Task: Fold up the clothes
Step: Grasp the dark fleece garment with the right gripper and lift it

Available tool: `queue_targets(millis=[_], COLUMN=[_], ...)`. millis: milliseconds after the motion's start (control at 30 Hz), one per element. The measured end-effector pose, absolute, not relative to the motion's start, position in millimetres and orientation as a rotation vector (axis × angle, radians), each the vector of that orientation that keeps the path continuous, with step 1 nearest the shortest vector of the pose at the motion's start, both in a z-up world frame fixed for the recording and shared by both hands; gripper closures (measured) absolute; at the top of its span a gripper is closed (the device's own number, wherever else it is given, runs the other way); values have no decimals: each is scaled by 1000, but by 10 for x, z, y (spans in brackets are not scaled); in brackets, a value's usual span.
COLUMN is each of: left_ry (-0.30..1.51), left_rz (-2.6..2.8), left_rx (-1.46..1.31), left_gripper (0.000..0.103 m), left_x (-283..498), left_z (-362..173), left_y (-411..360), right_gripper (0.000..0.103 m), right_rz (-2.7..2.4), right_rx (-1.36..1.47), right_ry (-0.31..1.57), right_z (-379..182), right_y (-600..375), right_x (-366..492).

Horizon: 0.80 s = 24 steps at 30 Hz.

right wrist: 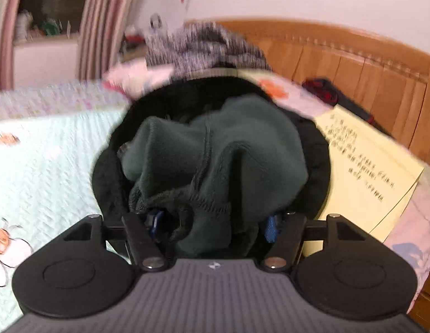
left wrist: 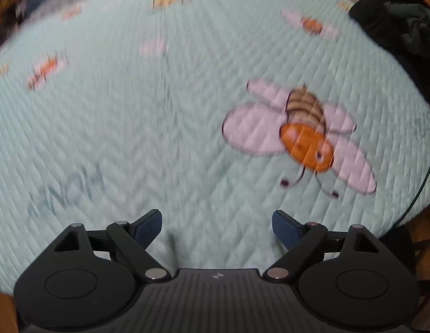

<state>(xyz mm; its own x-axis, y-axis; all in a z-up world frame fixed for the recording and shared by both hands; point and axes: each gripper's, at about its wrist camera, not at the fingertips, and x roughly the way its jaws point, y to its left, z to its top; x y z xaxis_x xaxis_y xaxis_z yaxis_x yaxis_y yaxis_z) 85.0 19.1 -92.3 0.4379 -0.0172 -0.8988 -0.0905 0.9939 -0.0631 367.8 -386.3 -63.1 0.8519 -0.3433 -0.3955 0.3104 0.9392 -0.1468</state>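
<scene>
A dark green fleece garment (right wrist: 242, 149) with a black outer layer is bunched up right in front of the right wrist camera. My right gripper (right wrist: 213, 224) is shut on a thick fold of it, and the cloth hides most of the blue pads (right wrist: 270, 229). The garment looks sharp while the background is smeared. In the left wrist view the same dark garment (left wrist: 404, 27) lies at the far right. My left gripper (left wrist: 217, 226) hangs open over the mint quilt (left wrist: 159, 111), with nothing between its fingers.
The quilt has a large bee print (left wrist: 304, 133). A yellow sheet of paper with writing (right wrist: 365, 172) lies to the right of the garment. Behind it are a grey knit pile (right wrist: 204, 47), a wooden headboard (right wrist: 354, 61) and striped curtains (right wrist: 104, 27).
</scene>
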Motion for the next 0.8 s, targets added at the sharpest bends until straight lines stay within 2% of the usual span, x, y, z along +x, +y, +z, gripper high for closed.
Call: queue_targets(millis=[67,133,167,200,267,433,700,800], left_ry=[1051,984,951,922,892,882,812,797], left_rz=[26,7,-2,-14,-58,-276,-336,-340], left_rx=[-96,-84,-79,-78,-106,-253,24,10], left_gripper=[14,9,6,5,5,3,2,1], left_x=[832,814,805,806,885,1515,2795,2981], left_z=[-854,-784,-749,-722,-686,-406,66,158], left_y=[147,103,82,53,-36,-437,-1772,-2019], right_gripper=[33,20,9,6,5,5,5,5], right_rz=[-325,-306,-295,-260,-163,-116,-123,-123], right_rx=[-71,-64,-59,-29,68,419,479,553], right_ry=[359,288,252,214,176,254,237,262], right_z=[-612,-594,-585,-583,-551,-453,-256,-202], right_y=[-3838,-3813,-3800,-3788,-3817,-4126,-4465,-4621], right_x=[3483,3289,3190,3045,2824,2626,2690,2829])
